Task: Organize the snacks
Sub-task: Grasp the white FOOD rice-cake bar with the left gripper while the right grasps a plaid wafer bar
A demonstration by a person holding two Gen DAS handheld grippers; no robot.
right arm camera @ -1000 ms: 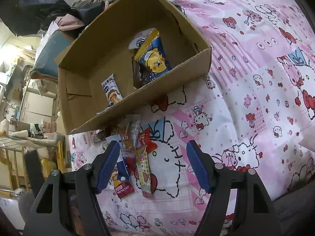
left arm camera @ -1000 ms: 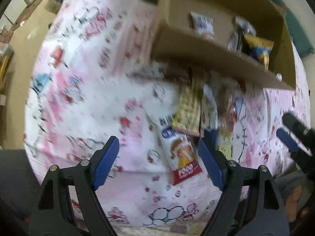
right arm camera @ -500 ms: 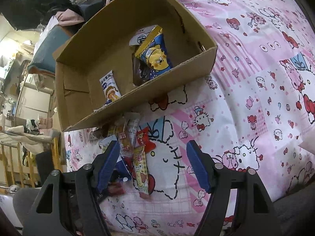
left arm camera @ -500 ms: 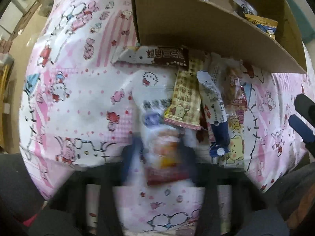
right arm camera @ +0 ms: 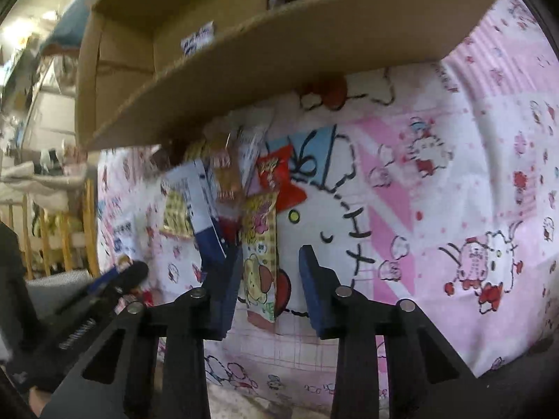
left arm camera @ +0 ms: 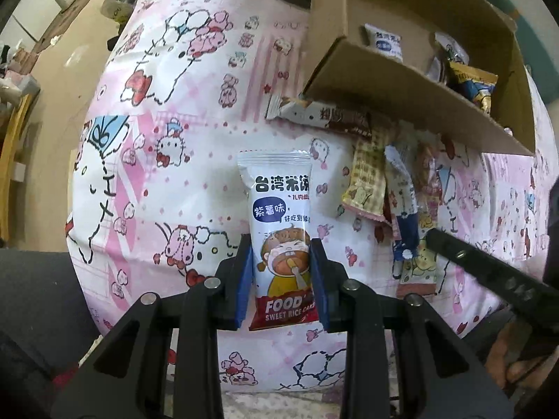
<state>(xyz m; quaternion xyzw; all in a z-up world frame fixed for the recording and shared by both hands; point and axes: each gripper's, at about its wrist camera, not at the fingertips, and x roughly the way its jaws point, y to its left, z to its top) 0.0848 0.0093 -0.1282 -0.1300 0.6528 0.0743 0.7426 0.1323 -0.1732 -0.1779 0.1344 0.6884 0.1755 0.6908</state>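
White rice cake packet (left arm camera: 279, 234) clamped in left tongs (left arm camera: 282, 279); right tongs (right arm camera: 270, 281) closing around yellow snack packet (right arm camera: 260, 255), not yet gripping.

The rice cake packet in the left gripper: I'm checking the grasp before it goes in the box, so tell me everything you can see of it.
The rice cake packet is a glossy white pillow wrapper with a crimped top, blue Chinese lettering, a cartoon child eating, and a dark red band reading FOOD, SWEET RICE CAKE. It stands lengthwise along the left gripper, whose blue pads clamp its lower half from both sides. Its top sticks out past the fingertips over the pink cartoon sheet.
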